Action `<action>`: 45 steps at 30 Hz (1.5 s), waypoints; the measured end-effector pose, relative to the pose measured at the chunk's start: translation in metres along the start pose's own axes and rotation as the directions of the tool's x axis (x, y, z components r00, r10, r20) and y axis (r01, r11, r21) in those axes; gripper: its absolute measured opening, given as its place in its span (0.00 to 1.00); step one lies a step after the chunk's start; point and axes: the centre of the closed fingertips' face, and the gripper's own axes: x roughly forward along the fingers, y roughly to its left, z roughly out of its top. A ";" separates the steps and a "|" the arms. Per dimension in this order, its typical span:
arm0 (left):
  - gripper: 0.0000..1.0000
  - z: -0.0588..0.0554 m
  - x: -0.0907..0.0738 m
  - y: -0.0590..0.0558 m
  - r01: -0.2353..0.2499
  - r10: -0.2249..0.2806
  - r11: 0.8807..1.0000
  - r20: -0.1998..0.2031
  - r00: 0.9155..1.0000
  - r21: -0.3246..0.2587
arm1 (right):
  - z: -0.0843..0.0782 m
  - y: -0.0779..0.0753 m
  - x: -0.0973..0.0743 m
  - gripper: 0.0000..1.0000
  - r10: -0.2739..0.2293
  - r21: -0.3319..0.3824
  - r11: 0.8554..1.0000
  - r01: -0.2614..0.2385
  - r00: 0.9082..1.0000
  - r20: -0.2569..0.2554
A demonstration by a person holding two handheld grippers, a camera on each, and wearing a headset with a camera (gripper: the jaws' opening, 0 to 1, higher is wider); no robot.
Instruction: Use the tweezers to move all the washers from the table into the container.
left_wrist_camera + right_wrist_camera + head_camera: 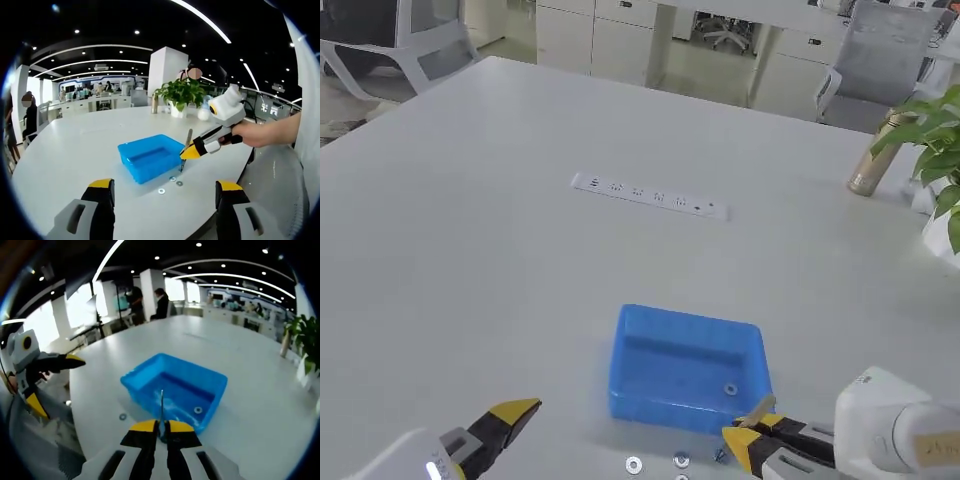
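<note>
The right gripper point(161, 427) is clamped on the tweezers point(161, 402), and the left gripper point(165, 186) hangs open. The washers point(634, 464) sit on the table point(520, 250) just beside the container point(690, 320). They look tiny, light and slick, so they're probably best pinched across the ring.

A blue container point(688, 322) sits near-centre on the white table point(500, 230), with one washer point(730, 390) inside it and two washers point(634, 464) on the table just nearer. At near right the right gripper point(740, 436) holds the tweezers point(756, 409); the left gripper point(515, 412) is near left.
</note>
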 end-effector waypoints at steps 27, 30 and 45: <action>0.82 0.001 0.000 0.000 0.000 0.000 1.000 0.004 1.000 0.000 | 0.037 0.006 -0.028 0.03 0.098 0.067 0.992 -0.102 0.993 0.059; 0.82 0.002 -0.001 0.001 -0.002 0.002 1.000 0.008 1.000 -0.001 | 0.048 0.002 -0.032 0.03 0.102 0.070 0.992 -0.107 0.992 0.080; 0.82 0.001 -0.001 0.001 -0.002 0.002 1.000 0.009 1.000 0.001 | 0.080 -0.032 -0.005 0.03 0.058 0.072 0.995 -0.065 0.993 0.103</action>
